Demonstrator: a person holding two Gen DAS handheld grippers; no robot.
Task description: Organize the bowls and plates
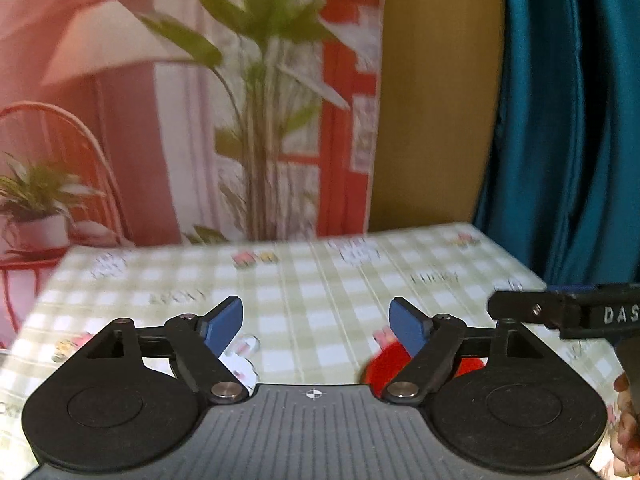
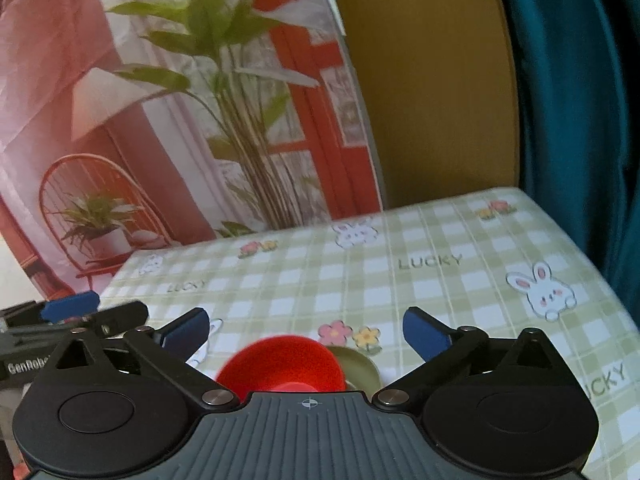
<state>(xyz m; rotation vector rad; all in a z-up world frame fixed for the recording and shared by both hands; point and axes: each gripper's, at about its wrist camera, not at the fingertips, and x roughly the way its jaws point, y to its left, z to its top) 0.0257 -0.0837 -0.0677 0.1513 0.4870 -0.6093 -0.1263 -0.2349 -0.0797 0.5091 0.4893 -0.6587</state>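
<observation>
Both tongs released above checked tabletop (image 2: 440,236); left tongs (image 1: 316,326) empty; right tongs (image 2: 306,334) spread over red bowl (image 2: 280,364); olive dish (image 2: 362,368) just behind.

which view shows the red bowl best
The right wrist view: the red bowl sits between the open fingers, rim and inside visible, an olive dish behind it. The left wrist view shows only a red sliver behind the finger linkage.

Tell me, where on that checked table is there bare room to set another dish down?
The far half of the tablecloth, from the red bowl back to the backdrop, lies bare, as does the right side by the teal curtain. It is crowded near the bowl, olive dish and both grippers.
</observation>
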